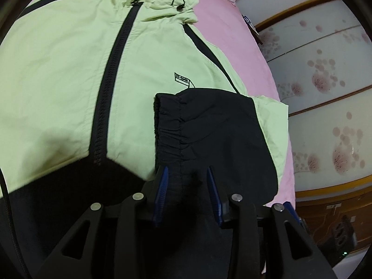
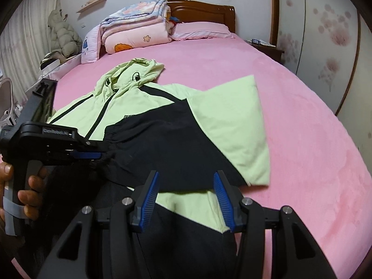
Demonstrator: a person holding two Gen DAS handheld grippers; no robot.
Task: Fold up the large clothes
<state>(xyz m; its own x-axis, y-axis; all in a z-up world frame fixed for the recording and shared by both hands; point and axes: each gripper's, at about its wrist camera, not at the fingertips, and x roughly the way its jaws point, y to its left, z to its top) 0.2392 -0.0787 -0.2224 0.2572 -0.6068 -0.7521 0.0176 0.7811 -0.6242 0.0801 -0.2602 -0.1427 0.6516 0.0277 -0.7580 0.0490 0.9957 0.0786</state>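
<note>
A light green and black hooded jacket (image 2: 130,107) lies face up on the pink bed, zipper (image 1: 109,76) closed, hood toward the headboard. Its right sleeve (image 2: 186,139) is folded across the chest, black cuff (image 1: 169,127) near the zipper. My left gripper (image 1: 187,172) is open with its fingers astride the black sleeve just behind the cuff. In the right wrist view the left gripper (image 2: 93,155) sits at the cuff. My right gripper (image 2: 186,181) is open and empty, hovering over the sleeve's lower edge and the jacket hem.
The pink bed (image 2: 290,127) spreads to the right of the jacket. Folded quilts (image 2: 137,30) and a pillow (image 2: 200,30) lie by the wooden headboard. A nightstand (image 2: 267,48) and wardrobe doors (image 1: 325,74) stand to the right.
</note>
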